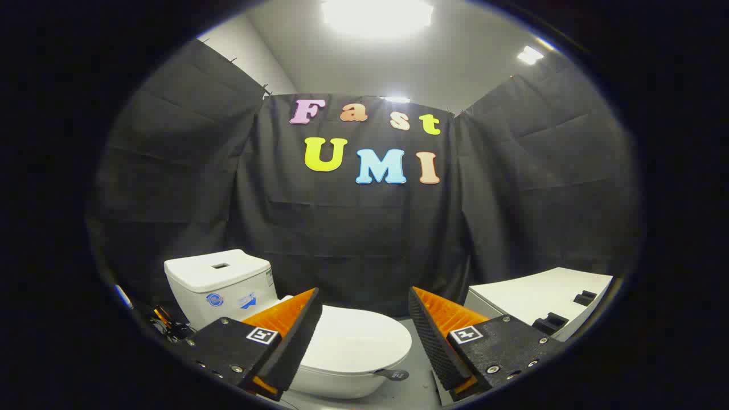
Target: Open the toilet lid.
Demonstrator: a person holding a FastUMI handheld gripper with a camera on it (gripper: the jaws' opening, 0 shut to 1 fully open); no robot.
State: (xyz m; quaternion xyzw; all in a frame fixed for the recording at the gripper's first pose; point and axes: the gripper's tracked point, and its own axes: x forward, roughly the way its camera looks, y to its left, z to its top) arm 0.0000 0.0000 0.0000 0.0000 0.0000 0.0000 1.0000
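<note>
A white toilet stands low ahead of me, its lid (356, 340) lying flat and closed over the bowl. A small dark tab (393, 374) sticks out at the lid's front rim. Behind the lid, to the left, rises the white tank (219, 282). My gripper (364, 302) hangs above the lid, open, with a wide gap between its orange and black fingers (296, 327). Nothing sits between them. The left finger covers part of the lid's left side.
A white cabinet or counter (541, 299) with dark handle cut-outs stands to the right of the toilet. Some cables and small dark items (165, 324) lie on the floor left of the tank. Black cloth walls close the booth on three sides.
</note>
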